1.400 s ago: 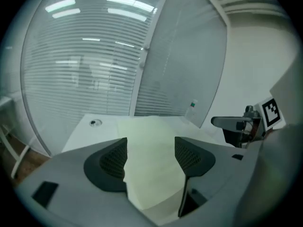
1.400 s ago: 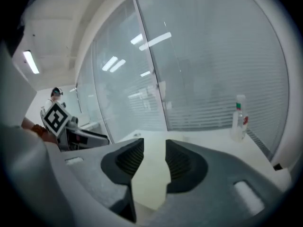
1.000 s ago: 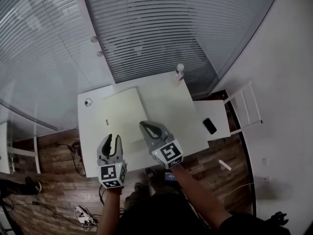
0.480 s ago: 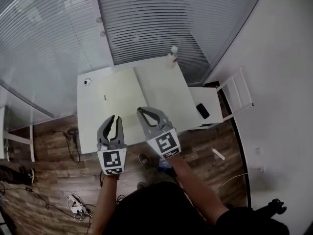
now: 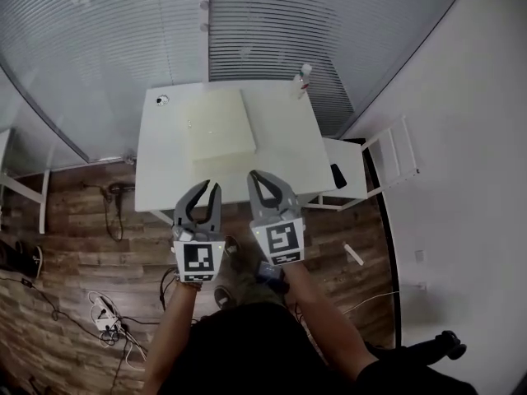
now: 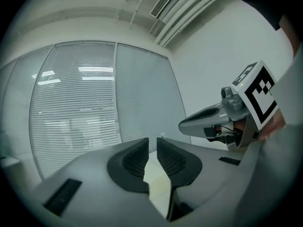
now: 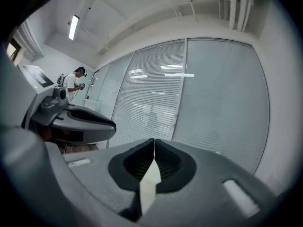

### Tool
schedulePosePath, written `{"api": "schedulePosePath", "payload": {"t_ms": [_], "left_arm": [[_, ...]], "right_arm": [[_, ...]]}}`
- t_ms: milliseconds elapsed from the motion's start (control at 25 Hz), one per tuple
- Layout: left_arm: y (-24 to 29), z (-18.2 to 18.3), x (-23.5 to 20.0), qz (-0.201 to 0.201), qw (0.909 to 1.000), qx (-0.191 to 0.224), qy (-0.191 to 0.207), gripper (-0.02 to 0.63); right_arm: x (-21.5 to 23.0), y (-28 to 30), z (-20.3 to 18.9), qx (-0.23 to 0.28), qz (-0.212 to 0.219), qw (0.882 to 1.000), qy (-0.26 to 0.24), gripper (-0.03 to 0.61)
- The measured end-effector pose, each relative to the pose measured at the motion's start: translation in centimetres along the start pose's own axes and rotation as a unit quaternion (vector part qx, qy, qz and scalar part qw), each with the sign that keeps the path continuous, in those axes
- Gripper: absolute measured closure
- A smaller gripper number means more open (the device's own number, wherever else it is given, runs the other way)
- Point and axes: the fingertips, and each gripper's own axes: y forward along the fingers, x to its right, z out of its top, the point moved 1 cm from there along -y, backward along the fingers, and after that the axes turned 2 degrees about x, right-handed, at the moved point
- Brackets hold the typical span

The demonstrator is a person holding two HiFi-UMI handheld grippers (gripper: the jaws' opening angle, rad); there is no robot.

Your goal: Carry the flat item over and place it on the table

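Ahead of both sets of fingertips and well apart from them, the pale flat item [image 5: 221, 126] lies on the white table [image 5: 280, 151], with bare top to its right and before its near edge. The left gripper [image 5: 211, 187] is empty, its fingers a narrow slit apart. The right gripper [image 5: 265, 179] is empty too, its tips meeting.

Head view steeply down over table [image 5: 165, 171]; both gripper views low, toward shared blinds [image 6: 71, 103].

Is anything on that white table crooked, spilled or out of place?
Nothing stands out. The flat sheet lies flat and wholly on the table, and the small bottle at its far corner stands upright. Nothing looks spilled or damaged.
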Motion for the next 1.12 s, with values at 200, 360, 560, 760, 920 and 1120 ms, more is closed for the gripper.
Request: {"api": "schedulePosePath", "payload": {"t_ms": [200,360,560,760,920,1120], "left_arm": [[-2.4,0.7,0.7,0.002,0.9998,0.011,-0.013,0.551],[-3.4,1.2,1.5,0.005,0.9997,0.018,-0.018,0.554],[-5.7,1.4,1.8,0.0,0.9998,0.018,-0.01,0.555],[-6.8,1.3,1.5,0.003,0.9998,0.02,-0.008,0.555],[-7.6,1.1,1.1,0.01,0.9997,0.021,-0.01,0.556],[-8.0,0.9,1.1,0.011,0.9997,0.018,-0.012,0.557]], "right_arm": [[-2.2,-2.3,0.8,-0.008,-0.005,1.0,-0.023,0.578],[-2.4,-3.7,0.7,-0.026,-0.028,0.998,-0.045,0.578],[-4.2,-5.2,1.0,-0.026,-0.031,0.999,-0.035,0.578],[-5.5,-5.6,1.6,-0.02,-0.035,0.999,-0.037,0.58],[-6.6,-5.7,1.6,-0.031,-0.03,0.998,-0.047,0.58],[-7.1,-6.0,1.8,-0.032,-0.024,0.998,-0.049,0.58]]}}
